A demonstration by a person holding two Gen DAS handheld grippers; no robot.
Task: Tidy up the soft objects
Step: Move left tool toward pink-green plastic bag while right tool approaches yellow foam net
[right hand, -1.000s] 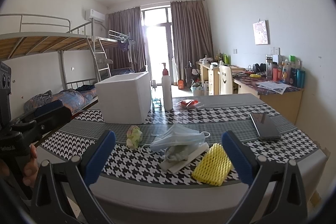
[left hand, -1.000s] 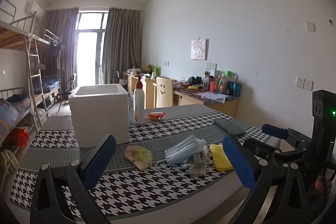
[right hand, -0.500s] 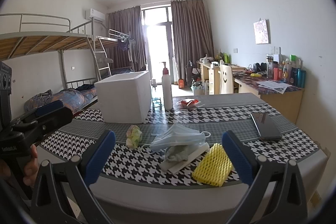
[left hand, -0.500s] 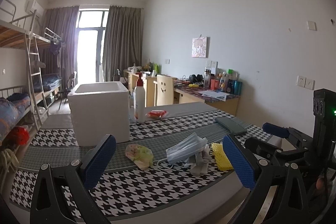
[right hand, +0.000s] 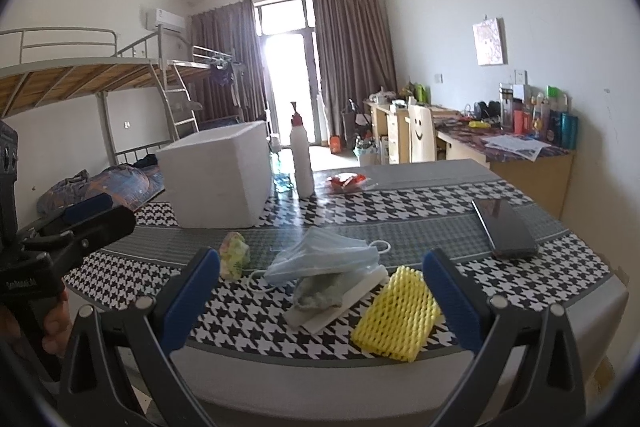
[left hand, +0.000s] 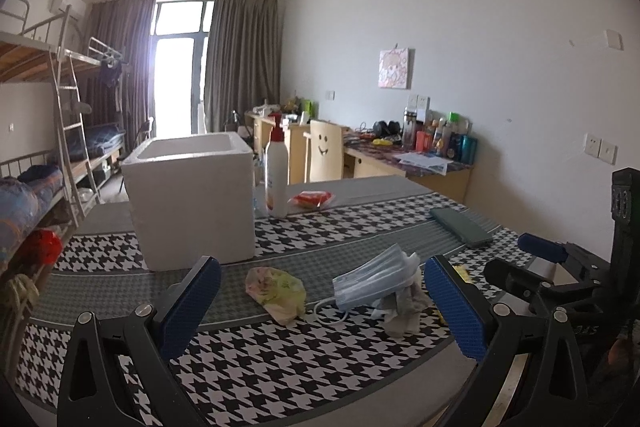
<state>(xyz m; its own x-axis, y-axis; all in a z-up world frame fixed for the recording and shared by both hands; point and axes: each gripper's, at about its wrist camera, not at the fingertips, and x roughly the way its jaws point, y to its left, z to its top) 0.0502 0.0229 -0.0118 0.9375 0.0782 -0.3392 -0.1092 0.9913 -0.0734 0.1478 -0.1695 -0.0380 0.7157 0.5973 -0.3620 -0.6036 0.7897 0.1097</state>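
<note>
Two hand-held grippers are held at the near edge of the counter (right hand: 440,183), both with jaws spread wide and holding nothing.

Left to right across the counter: a white foam box (left hand: 192,203) stands open-topped at the far left. Nearer, a crumpled floral cloth (left hand: 276,287) lies directly ahead of the left hand-held gripper (left hand: 320,311), between its fingers in that view and well short of contact. Next, a blue face mask (right hand: 324,259) rests on a grey rag (right hand: 320,291) and a flat white pad (right hand: 340,307), its long axis running across the counter. Rightmost, a yellow foam net sleeve (right hand: 396,315) lies tilted, just ahead of the right hand-held gripper (right hand: 320,307) and beside its right finger.

Judgement: the left unit is nearer the cloth, the right unit nearer the sleeve and mask pile. Either approach is straight forward and down. The box appears the likely receptacle, beyond and left of all items.
</note>
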